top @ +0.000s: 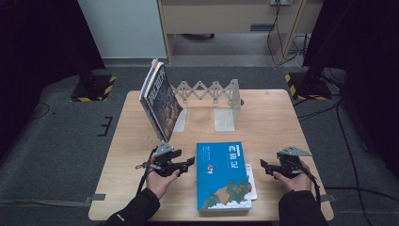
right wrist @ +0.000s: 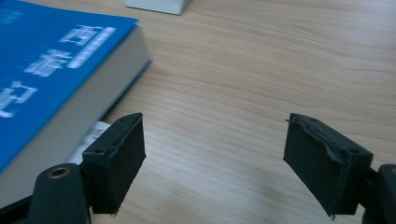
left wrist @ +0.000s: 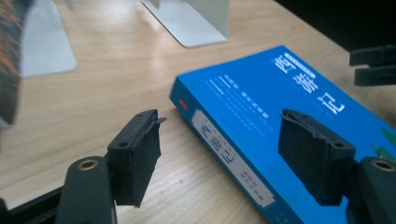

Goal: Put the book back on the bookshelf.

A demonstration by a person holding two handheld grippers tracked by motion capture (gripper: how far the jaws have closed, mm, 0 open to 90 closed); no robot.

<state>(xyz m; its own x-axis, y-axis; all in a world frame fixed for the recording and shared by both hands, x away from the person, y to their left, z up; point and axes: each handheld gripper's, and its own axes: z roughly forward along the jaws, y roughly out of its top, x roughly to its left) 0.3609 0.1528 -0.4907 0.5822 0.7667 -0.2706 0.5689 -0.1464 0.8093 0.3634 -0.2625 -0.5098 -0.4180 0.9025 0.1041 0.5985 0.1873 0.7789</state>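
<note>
Two claws are held spread and empty. Blue softcover book [top: 222,177] lies flat on light wooden desk [top: 273,117] between them, long axis fore-aft, spine just beside left claw [top: 187,163]; right claw [top: 265,168] slightly farther.

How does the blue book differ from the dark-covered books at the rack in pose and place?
The blue book lies flat at the near edge of the table, cover up; the dark books stand tilted against the rack at the far left. The blue one lies between the two open tools, left and right; the dark ones are farther from both. The blue one is a single book, the dark ones several. Neither is gripped.
</note>
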